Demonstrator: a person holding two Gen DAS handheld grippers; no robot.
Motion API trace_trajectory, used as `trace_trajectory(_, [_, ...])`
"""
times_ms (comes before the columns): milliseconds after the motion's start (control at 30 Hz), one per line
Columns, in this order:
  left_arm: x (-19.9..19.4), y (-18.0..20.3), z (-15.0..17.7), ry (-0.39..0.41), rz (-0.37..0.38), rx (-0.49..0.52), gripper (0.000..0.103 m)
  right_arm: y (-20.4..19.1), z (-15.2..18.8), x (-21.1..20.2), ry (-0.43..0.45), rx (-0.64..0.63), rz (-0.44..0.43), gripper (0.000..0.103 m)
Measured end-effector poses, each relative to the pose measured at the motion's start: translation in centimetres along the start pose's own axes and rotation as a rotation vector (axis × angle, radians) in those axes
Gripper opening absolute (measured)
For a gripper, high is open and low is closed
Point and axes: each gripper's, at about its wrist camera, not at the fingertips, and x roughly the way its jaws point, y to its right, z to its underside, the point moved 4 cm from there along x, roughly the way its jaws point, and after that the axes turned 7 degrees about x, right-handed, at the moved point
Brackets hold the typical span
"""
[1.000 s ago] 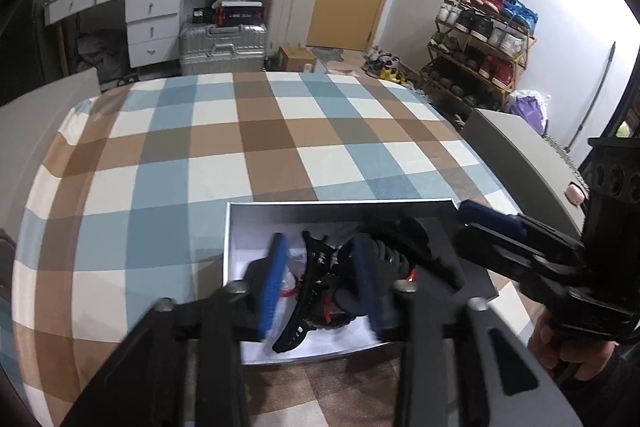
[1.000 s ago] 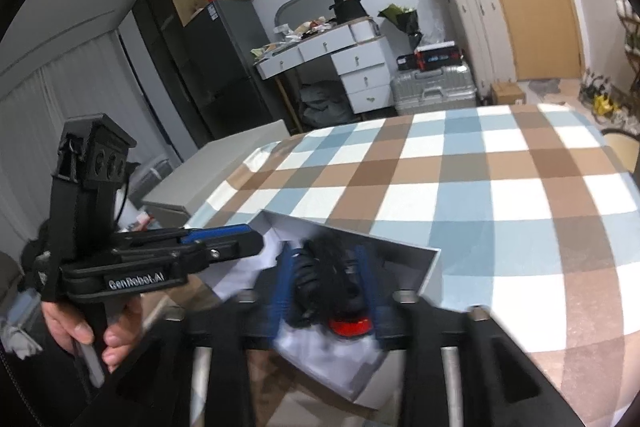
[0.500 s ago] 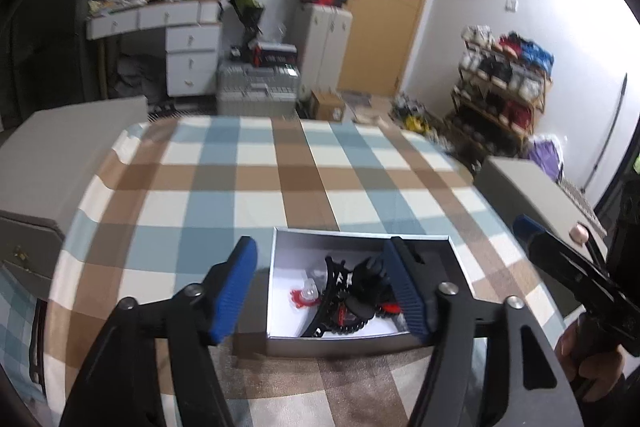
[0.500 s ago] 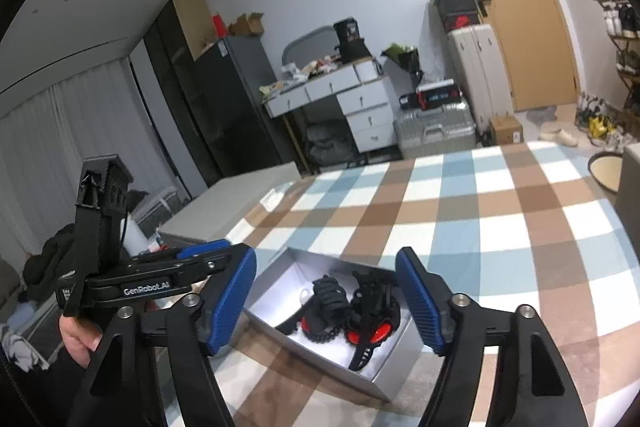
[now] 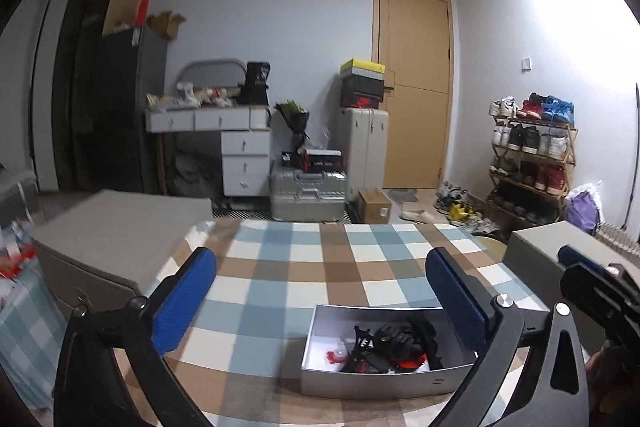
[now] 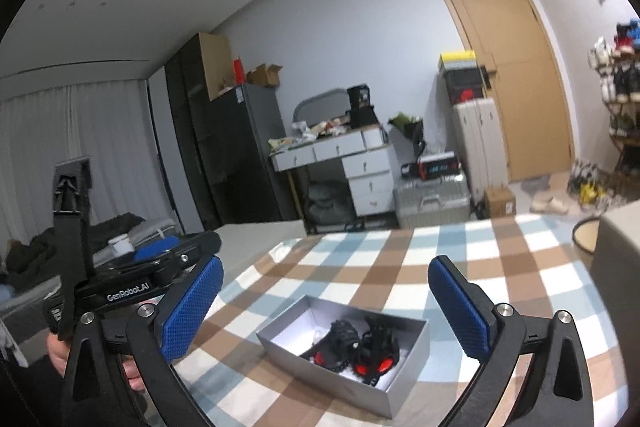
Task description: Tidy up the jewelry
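A silver-grey open box [image 5: 372, 383] sits on the checked tablecloth [image 5: 320, 267] and holds a pile of black and red hair clips [image 5: 390, 347]. The box [image 6: 404, 355] and the clips [image 6: 360, 347] also show in the right wrist view. My left gripper [image 5: 320, 303] is open and empty, raised above and behind the box. My right gripper [image 6: 326, 307] is open and empty, also raised back from the box. The right gripper shows at the right edge of the left wrist view [image 5: 596, 291]; the left gripper's body shows at the left of the right wrist view [image 6: 120, 291].
Grey cabinets flank the table at left [image 5: 112, 239] and right [image 5: 560, 251]. Beyond the table stand a white drawer desk [image 5: 232, 147], silver suitcases [image 5: 308, 191], a wooden door [image 5: 416, 87] and a shoe rack [image 5: 528, 163].
Both grippers opened wide and pulled up and back from the box. The clips stayed in the box. The views now look across the room instead of down.
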Motion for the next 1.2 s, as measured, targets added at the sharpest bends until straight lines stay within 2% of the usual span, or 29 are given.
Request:
trace_trajectory(200, [-0.2, -0.8, 0.9, 0.032, -0.050, -0.017, 0.102, -0.3, 0.1, -1.3, 0.088, -0.037, 0.031, 0.103])
trace_trajectory(433, [-0.6, -1.7, 2.3, 0.082, -0.102, -0.039, 0.102, -0.5, 1.3, -1.9, 0.146, -0.105, 0.085, 0.103])
trace_trajectory(833, [0.2, -1.0, 6.2, 0.042, -0.149, -0.033, 0.102, 1.0, 4.7, -0.4, 0.094, -0.166, 0.174, 0.103])
trace_trajectory(1200, [0.9, -0.3, 7.1, -0.019, -0.135, -0.023, 0.102, 1.9, 5.9, 1.0, 0.005, -0.166, 0.219, 0.103])
